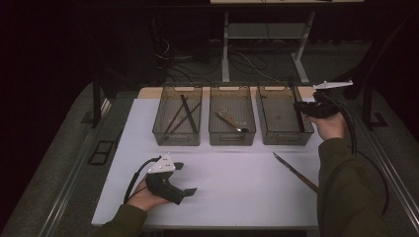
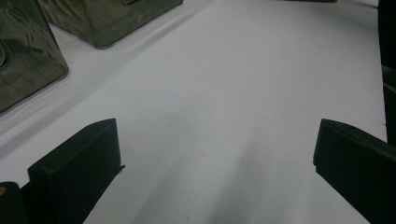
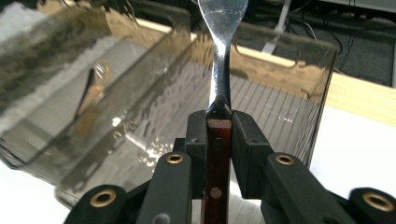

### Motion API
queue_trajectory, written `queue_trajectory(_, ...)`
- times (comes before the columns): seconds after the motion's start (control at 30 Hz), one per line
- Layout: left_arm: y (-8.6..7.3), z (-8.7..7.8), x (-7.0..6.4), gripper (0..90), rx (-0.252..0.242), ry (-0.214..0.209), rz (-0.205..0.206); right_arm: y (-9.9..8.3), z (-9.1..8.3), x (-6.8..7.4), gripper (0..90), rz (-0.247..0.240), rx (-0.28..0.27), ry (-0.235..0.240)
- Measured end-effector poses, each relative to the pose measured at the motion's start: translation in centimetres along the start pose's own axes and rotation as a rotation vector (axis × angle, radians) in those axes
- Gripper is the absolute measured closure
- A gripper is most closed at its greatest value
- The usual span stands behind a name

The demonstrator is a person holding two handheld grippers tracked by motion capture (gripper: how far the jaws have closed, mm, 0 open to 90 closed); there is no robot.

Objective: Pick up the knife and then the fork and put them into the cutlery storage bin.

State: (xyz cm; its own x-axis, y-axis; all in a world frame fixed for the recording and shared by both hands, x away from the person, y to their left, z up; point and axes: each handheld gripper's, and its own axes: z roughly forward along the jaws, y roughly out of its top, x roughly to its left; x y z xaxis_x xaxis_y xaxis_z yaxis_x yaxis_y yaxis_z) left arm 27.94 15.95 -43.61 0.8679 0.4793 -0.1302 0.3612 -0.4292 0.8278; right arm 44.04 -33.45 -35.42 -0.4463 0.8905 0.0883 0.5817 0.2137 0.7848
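Over the right-hand bin (image 1: 284, 116) at the far edge of the bench (image 1: 232, 182), right claw (image 3: 219, 122) clamps a wood-handled knife (image 3: 219, 88), long axis pointing on into the bin; right forearm stretched forward. Left claw (image 1: 184, 178) rests near-left, jaws wide, empty.
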Motion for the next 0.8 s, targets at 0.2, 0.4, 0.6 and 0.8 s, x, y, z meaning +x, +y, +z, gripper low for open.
queue_trajectory(0.2,0.0,0.0,0.0,0.0,0.0,-0.002,0.001,-1.4,1.1,-0.6,77.2,0.019,0.051,-0.015)
queue_trajectory(0.4,0.0,0.1,0.0,0.0,0.001,-0.003,0.001,-2.4,1.7,-1.1,76.4,0.03,0.081,-0.021)
queue_trajectory(0.6,0.0,0.1,0.0,0.0,0.002,-0.004,0.002,-2.2,1.4,-0.9,51.4,0.046,0.079,-0.012)
queue_trajectory(0.8,0.0,0.1,-0.1,0.0,0.005,-0.003,0.005,-2.0,-0.1,-0.7,41.2,0.069,0.025,0.023)
